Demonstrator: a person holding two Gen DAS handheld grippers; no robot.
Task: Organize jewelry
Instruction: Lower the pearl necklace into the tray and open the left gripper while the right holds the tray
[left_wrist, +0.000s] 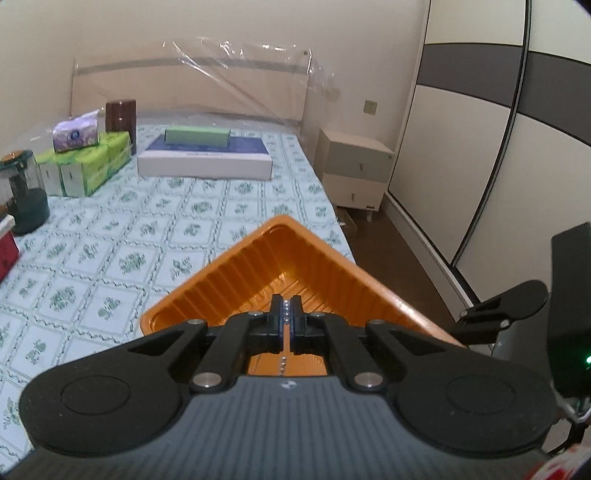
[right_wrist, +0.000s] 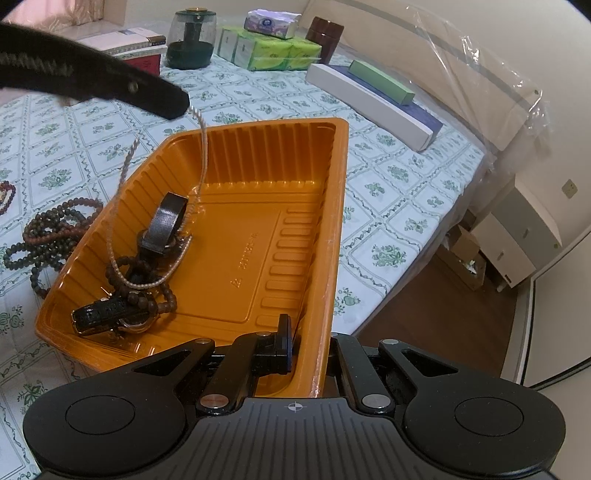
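The left gripper (left_wrist: 285, 308) pinches a bead chain (right_wrist: 202, 147) dangling over the orange tray (right_wrist: 334, 206), whose wall the right gripper (right_wrist: 301, 332) clamps.

Both wrist views ride close above the orange tray (right_wrist: 258, 236) on the bed (left_wrist: 110, 240), angled down toward the headboard (left_wrist: 184, 92); both share them.

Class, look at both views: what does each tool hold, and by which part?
The left tool holds a pale chain by its top end; the right tool clamps the orange tray by its near wall.
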